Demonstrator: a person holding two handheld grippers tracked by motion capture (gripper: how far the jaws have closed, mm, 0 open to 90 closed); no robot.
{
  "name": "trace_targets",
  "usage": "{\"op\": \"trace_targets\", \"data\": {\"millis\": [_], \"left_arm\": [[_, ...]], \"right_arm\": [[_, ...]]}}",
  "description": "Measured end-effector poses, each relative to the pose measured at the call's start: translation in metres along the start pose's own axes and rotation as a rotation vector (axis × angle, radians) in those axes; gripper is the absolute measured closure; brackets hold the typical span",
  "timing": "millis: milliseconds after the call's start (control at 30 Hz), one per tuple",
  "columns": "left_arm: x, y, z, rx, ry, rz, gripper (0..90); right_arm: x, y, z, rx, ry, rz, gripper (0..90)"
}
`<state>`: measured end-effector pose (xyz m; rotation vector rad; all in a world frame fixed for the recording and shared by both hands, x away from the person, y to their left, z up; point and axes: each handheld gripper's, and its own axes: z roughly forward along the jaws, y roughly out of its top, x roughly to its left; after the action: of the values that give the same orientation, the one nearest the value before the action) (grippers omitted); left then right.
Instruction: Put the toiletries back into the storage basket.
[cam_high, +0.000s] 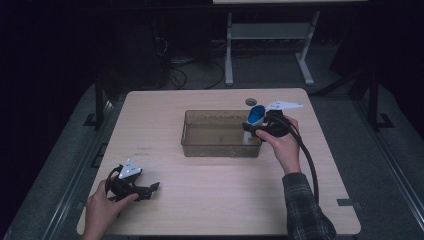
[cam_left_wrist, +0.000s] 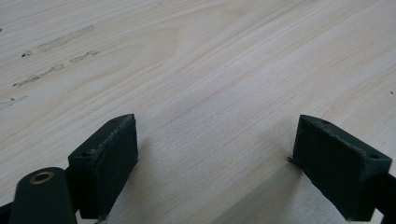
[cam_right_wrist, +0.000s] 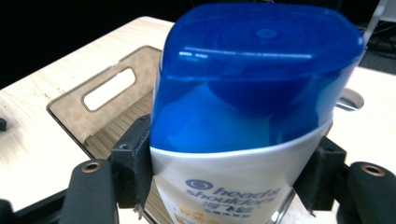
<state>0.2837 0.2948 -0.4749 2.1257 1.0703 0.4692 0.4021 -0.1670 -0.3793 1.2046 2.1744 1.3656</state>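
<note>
My right gripper (cam_right_wrist: 224, 186) is clamped on the white shampoo bottle with a blue cap (cam_right_wrist: 252, 93), over the near end of the clear brown plastic bin (cam_high: 220, 148). Next, I judge: lower, release. Left gripper (cam_left_wrist: 217, 163) rests gaping, empty.

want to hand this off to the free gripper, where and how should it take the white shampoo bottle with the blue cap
Grip the white shampoo bottle with the blue cap on its white body below the cap, probably across the two sides the right gripper leaves free. That gripper already clamps it just under the cap, above the clear brown plastic bin. The open left gripper should likely come from the table's near side, since the cap is smooth and tapered.
</note>
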Motion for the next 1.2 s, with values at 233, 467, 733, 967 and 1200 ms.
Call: {"op": "trace_targets", "data": {"millis": [233, 467, 733, 967, 1200], "left_arm": [[0.000, 0.000, 0.000, 0.000, 0.000, 0.000, 12.9], [0.000, 0.000, 0.000, 0.001, 0.000, 0.001, 12.9], [0.000, 0.000, 0.000, 0.000, 0.000, 0.001, 12.9], [0.000, 0.000, 0.000, 0.000, 0.000, 0.001, 12.9], [0.000, 0.000, 0.000, 0.000, 0.000, 0.001, 12.9]], "right_arm": [[0.000, -0.006, 0.005, 0.036, 0.001, -0.006, 32.3], [0.001, -0.009, 0.010, 0.056, -0.003, -0.014, 32.3], [0.003, -0.010, 0.013, 0.076, -0.018, -0.023, 32.3], [0.003, -0.011, 0.013, 0.085, -0.002, -0.030, 31.3], [0.004, -0.010, 0.011, 0.075, 0.030, -0.016, 21.4]]}}
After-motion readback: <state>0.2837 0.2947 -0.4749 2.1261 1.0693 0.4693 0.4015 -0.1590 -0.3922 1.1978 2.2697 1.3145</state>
